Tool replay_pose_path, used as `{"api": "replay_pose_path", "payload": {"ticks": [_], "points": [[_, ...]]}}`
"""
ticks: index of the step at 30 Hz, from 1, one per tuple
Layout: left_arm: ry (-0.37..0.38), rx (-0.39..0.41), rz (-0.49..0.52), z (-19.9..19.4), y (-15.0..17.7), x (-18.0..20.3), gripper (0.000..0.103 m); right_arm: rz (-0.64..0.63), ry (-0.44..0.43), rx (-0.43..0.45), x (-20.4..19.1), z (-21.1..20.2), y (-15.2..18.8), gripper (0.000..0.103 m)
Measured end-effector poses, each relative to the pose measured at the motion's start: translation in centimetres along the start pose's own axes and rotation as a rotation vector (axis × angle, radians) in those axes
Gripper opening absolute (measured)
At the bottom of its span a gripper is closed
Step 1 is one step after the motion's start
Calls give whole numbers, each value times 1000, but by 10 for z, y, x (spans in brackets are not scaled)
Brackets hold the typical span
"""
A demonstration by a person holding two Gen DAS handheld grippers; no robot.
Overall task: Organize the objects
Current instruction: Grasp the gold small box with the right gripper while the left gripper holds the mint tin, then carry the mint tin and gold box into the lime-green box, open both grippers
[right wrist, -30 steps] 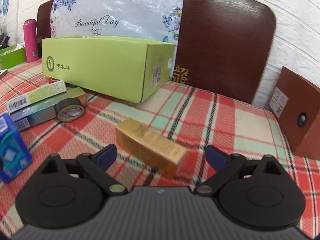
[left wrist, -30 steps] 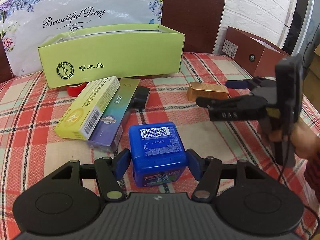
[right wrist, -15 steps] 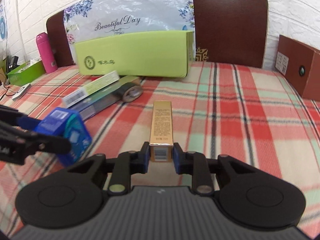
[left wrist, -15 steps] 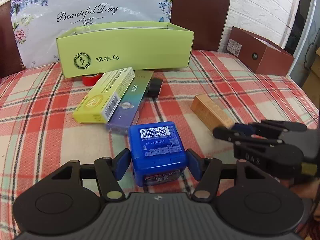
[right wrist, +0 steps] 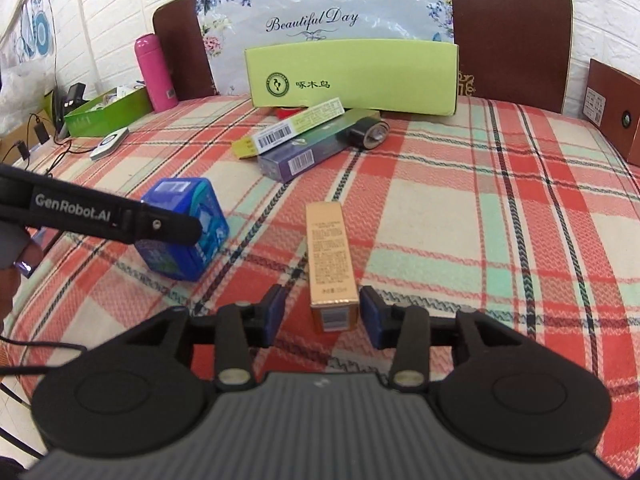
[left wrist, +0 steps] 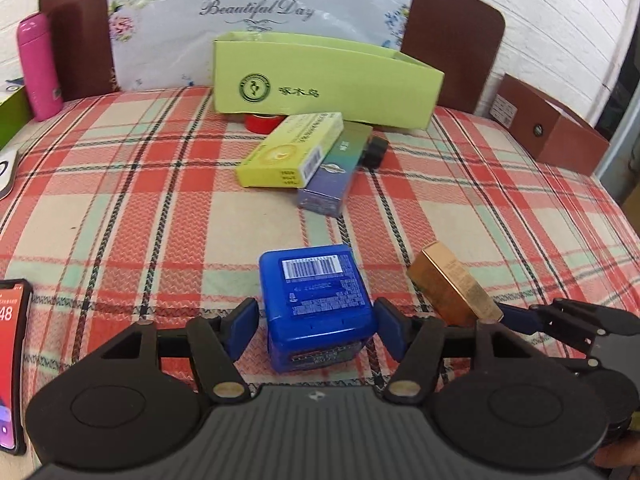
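Bright, even room light fills both views, and the colours look a touch oversaturated. Shadows are soft and short: a faint one hugs the blue box [left wrist: 316, 300] toward six o'clock. The glossy floral bag [right wrist: 320, 8] at twelve o'clock shows pale glare across its plastic. Fisheye bending curves the plaid tablecloth [left wrist: 160, 200] lines, and the corners fall to black vignette. Fine print on the gold box [right wrist: 330, 256] is soft, and the far edges at three and nine o'clock smear.
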State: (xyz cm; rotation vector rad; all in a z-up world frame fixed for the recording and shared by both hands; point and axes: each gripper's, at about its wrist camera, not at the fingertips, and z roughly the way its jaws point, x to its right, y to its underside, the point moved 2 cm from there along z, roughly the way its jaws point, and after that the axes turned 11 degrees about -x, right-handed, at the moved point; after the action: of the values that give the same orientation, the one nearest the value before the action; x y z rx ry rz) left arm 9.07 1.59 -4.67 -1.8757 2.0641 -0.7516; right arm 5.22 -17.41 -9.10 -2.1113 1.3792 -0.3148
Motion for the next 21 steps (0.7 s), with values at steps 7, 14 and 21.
{"api": "replay_pose_path", "payload": {"ticks": [7,14,21], "points": [[15,15,12,1,-2,-1,74,15,26,0,0,2,-3,41],[23,8,29,5,-2,0,74,13,33,-5,1,8,-8,41],[29,-13,36,11,-6,-2,67,-21,51,-18,-4,18,-13,25]]}}
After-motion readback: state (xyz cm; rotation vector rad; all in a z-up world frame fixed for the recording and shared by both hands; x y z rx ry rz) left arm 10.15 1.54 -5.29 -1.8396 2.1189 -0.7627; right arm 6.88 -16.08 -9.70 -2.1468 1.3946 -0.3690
